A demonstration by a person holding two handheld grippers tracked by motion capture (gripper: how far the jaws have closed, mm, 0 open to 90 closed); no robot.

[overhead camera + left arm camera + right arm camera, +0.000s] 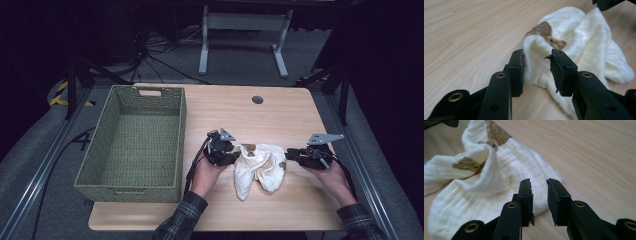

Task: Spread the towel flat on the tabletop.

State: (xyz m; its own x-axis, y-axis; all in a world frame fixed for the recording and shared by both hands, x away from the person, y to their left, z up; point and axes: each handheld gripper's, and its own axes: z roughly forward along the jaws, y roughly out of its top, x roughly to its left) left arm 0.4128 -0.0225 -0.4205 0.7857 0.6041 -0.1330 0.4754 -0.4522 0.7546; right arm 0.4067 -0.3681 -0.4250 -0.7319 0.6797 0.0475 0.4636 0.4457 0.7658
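Observation:
A crumpled cream cloth [260, 165] with brown patches lies on the wooden table [235, 110] near its front edge. My left gripper [234, 156] sits at the cloth's left edge. In the left gripper view its jaws [536, 67] stand apart, and a fold of the cloth [584, 37] lies between and beyond them without being pinched. My right gripper [289, 154] sits at the cloth's right edge. Its jaws [539, 195] are slightly parted just above the hem of the cloth [474, 195], with nothing pressed between the pads.
A green woven basket [181, 140] stands on the left part of the table, close to my left hand. A round dark grommet [257, 99] sits near the far edge. Bare wood stretches behind the cloth. Black frame legs and cables lie on the floor beyond.

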